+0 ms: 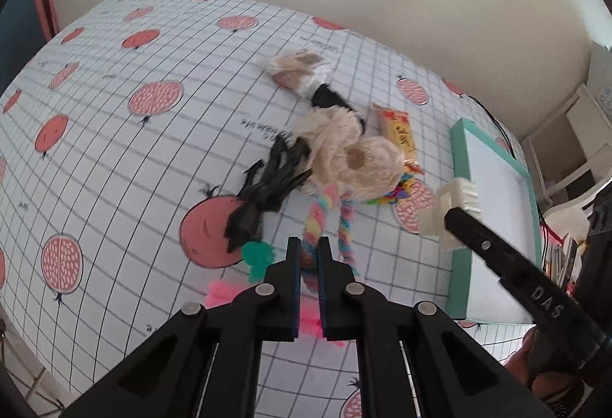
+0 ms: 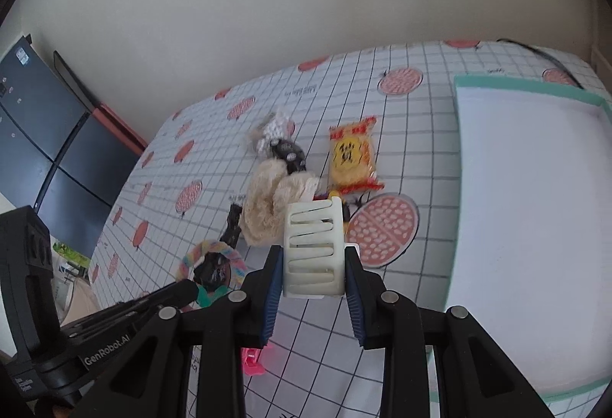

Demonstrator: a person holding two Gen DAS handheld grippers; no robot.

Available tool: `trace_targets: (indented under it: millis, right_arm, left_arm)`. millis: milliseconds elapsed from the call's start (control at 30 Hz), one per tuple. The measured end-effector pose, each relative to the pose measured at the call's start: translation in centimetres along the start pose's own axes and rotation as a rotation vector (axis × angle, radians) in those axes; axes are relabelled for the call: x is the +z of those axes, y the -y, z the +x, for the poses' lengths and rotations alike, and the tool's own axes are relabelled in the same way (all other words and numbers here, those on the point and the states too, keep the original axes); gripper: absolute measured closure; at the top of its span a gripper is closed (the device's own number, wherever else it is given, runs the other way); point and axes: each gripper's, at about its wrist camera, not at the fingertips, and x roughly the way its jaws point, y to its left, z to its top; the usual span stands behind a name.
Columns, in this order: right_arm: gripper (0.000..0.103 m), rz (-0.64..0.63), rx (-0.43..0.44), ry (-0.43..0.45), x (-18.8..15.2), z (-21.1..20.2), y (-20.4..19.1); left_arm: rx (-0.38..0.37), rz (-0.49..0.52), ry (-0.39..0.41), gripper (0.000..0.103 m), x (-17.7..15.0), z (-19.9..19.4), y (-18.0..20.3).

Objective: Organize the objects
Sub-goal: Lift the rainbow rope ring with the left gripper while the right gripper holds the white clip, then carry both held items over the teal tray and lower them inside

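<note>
**Q:** Left wrist view — status?

**A:** The left gripper sits at lower centre, its jaws drawn close and pinching the pastel rope loop, which trails up into the pile at frame centre. That pile includes a cream loofah and a black shredded bundle. At right, the right gripper carries a white hair claw clip just beside the teal-rimmed tray.

**Q:** Right wrist view?

**A:** The right gripper is pressed onto the white hair claw clip at lower centre. The teal-rimmed tray fills the right side and appears empty. A yellow snack packet lies on the tablecloth, above the clip.

**Q:** Recommended procedure?

**A:** Probably deposit the clip in the tray. Carry it clear over the rim, lower it near the tray floor, then part the jaws — releasing high risks a bounce. Lift the rope slowly; it may drag neighbouring items.
</note>
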Motion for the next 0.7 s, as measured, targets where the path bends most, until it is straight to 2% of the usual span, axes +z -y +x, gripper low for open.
trace_targets:
  millis: [167, 367, 700]
  right_arm:
    - [0.070, 0.032, -0.050, 0.109, 1.5, -2.7, 1.8]
    - [0.070, 0.090, -0.157, 0.219, 3.2, -6.2, 5.5]
    - [0.070, 0.133, -0.275, 0.319, 4.9, -10.4, 9.9]
  left_arm:
    - [-0.026, 0.043, 0.039, 0.096, 1.5, -0.4, 2.5]
    - [-0.070, 0.128, 0.096, 0.096, 3.4, -1.3, 7.3]
    - [-0.173, 0.225, 0.135, 0.096, 5.3, -1.0, 16.5]
